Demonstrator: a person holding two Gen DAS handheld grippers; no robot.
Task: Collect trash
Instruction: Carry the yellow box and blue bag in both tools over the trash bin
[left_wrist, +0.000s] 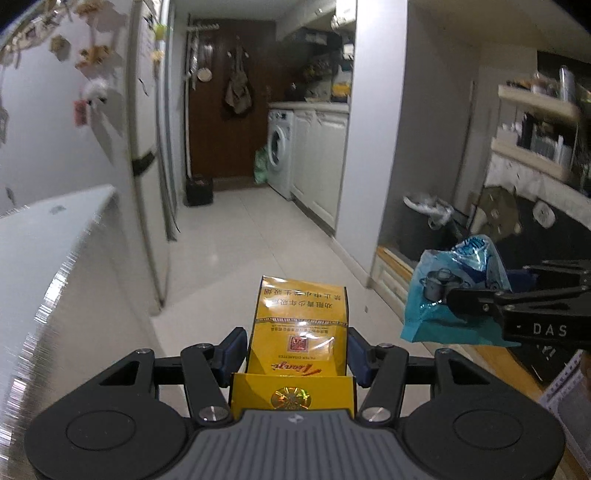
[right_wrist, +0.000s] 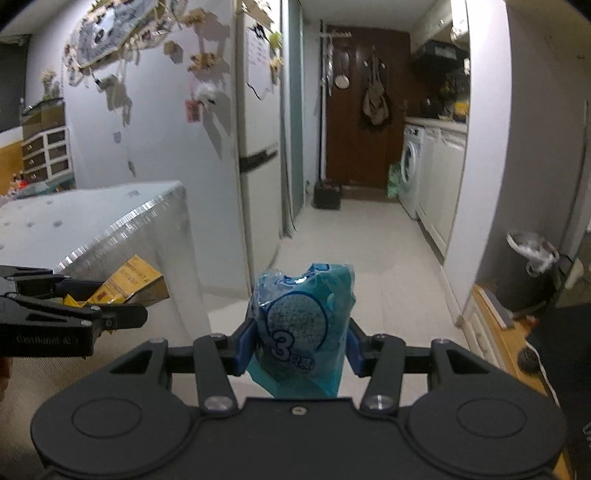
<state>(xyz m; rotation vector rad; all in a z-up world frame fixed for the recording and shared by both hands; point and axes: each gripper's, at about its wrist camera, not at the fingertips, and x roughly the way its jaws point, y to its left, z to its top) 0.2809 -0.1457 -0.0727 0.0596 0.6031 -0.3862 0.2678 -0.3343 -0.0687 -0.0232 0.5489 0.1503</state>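
My left gripper (left_wrist: 297, 350) is shut on a yellow cigarette box (left_wrist: 301, 325), its lid flap hanging open toward the camera. My right gripper (right_wrist: 301, 345) is shut on a crumpled blue plastic wrapper (right_wrist: 303, 325) printed with a "3". Each gripper shows in the other's view: the right one with the blue wrapper (left_wrist: 450, 291) at the right edge of the left wrist view, the left one with the yellow box (right_wrist: 129, 284) at the left edge of the right wrist view. A trash bin (right_wrist: 532, 266) lined with a white bag stands by the wall at right, also seen as the bin (left_wrist: 424, 229) in the left wrist view.
A silver-covered table (right_wrist: 92, 221) stands at the left, beside a fridge (right_wrist: 255, 147) and a decorated wall. A tiled corridor (left_wrist: 251, 236) leads to a brown door, a washing machine (left_wrist: 280, 151) and white cabinets. Shelves and a wooden ledge (right_wrist: 495, 321) are at right.
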